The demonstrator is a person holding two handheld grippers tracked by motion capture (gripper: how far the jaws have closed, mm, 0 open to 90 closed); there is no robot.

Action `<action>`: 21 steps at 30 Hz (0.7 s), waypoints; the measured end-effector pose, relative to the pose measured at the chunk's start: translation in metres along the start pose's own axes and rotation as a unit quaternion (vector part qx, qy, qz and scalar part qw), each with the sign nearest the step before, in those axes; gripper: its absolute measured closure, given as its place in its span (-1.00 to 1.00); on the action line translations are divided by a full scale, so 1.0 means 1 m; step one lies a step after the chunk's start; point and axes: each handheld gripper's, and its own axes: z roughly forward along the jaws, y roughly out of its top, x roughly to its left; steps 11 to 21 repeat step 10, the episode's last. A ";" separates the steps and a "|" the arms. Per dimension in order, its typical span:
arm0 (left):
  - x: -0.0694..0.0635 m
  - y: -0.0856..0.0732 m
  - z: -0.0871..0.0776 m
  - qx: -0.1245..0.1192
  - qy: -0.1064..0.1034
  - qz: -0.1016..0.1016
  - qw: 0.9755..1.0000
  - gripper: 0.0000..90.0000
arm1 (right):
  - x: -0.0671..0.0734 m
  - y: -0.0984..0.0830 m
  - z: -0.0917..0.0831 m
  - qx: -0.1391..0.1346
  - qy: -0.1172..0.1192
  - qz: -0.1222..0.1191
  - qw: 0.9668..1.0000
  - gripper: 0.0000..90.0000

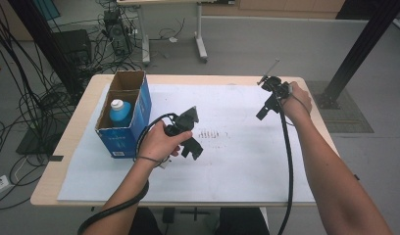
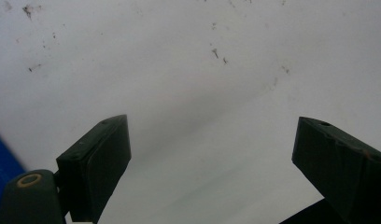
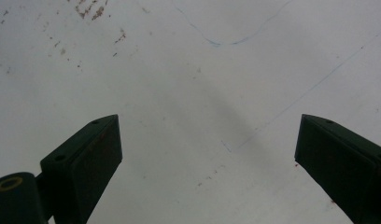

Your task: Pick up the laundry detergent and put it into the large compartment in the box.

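Observation:
A blue cardboard box [image 1: 125,116] stands open-topped at the table's left, with a blue bottle with a white cap [image 1: 119,111] inside it. My left gripper [image 1: 192,149] hovers just right of the box over the white sheet [image 1: 237,161], pointing down; its jaws stand wide apart with nothing between them, and in the left gripper view the left gripper [image 2: 212,163] has only bare sheet below it. My right gripper [image 1: 263,113] is at the table's right, also aimed down. In the right gripper view the right gripper [image 3: 207,163] is open and empty over the marked sheet.
The white sheet covers most of the wooden table [image 1: 65,147]. Faint pen marks [image 1: 211,133] lie at its middle. Cables trail from both grippers toward the near edge. Beyond the table stand a black frame post [image 1: 357,49] and tangled floor cables [image 1: 21,98].

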 end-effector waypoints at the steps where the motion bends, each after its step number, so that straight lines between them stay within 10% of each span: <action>1: 0.000 0.000 0.000 0.001 0.000 0.000 1.000 -0.73 | 0.000 0.000 0.000 0.000 0.000 0.000 1.000 -0.84; 21: -0.001 0.000 -0.004 -0.004 0.000 0.000 1.000 -0.73 | -0.001 -0.002 -0.001 -0.003 0.001 0.001 1.000 -0.84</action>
